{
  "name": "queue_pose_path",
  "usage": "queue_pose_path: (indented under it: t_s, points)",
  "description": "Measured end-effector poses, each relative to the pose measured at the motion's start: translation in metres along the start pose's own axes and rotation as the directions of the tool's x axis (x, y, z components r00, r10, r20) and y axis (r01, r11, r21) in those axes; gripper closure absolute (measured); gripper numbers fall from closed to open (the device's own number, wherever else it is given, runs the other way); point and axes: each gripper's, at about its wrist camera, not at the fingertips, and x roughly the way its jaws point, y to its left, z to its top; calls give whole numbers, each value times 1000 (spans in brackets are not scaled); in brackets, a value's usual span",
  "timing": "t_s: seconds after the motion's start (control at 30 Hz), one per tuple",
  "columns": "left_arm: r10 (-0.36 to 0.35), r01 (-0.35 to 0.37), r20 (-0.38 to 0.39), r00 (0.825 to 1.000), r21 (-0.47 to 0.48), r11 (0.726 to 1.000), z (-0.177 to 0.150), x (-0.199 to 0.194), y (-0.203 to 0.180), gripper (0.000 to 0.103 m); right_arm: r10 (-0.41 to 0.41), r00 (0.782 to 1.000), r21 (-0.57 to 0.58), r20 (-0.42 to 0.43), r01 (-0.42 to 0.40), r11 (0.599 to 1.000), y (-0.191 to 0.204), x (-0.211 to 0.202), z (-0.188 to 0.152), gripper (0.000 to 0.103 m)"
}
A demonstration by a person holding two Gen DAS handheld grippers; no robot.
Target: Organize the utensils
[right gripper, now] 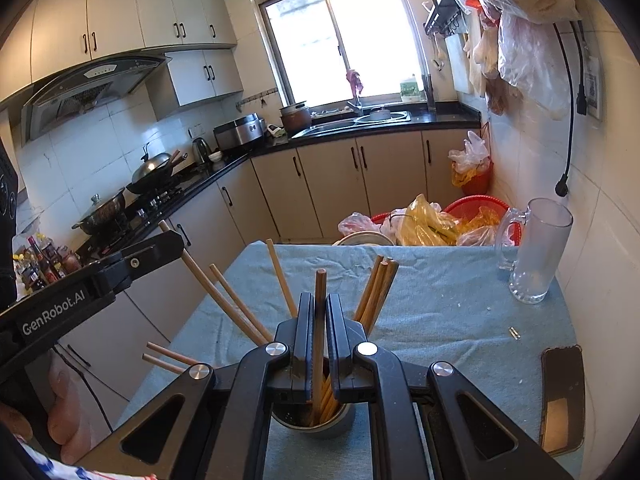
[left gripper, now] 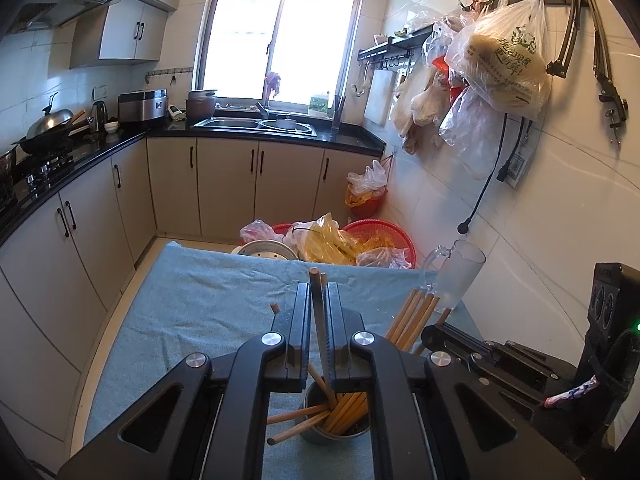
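Note:
A metal cup (left gripper: pixel 336 434) full of wooden chopsticks (left gripper: pixel 346 412) stands on the blue cloth under both grippers; it also shows in the right wrist view (right gripper: pixel 310 426). My left gripper (left gripper: pixel 319 304) is shut on two chopsticks (left gripper: pixel 318 284) that stand upright over the cup. My right gripper (right gripper: pixel 319 308) is shut on one dark chopstick (right gripper: pixel 320 284), also upright over the cup. The right gripper's body (left gripper: pixel 480 354) shows at the right of the left wrist view. The left gripper's body (right gripper: pixel 100 276) shows at the left of the right wrist view.
A clear glass mug (right gripper: pixel 536 250) stands at the table's far right corner. A phone (right gripper: pixel 562 396) lies at the right edge. The table's blue cloth (right gripper: pixel 440 312) spreads beyond. Red baskets with plastic bags (right gripper: pixel 432 224) sit on the floor behind. Kitchen counters run along the left and back.

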Motion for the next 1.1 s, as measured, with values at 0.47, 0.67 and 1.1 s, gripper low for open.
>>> queue_pose_path:
  t_s: [0.47, 0.67, 1.1]
  points:
    - [20, -19, 67, 998, -23, 1000, -1, -41, 11, 55, -4, 1000, 13, 25, 4, 1000, 1, -14, 0, 74]
    - [35, -30, 122, 992, -39, 999, -7, -76, 16, 37, -8, 997, -2, 72, 8, 1000, 11, -40, 0, 67]
    - [308, -356, 341, 888, 85, 931, -78, -148, -9, 0, -86, 991, 9, 99, 85, 996, 11, -86, -64, 48]
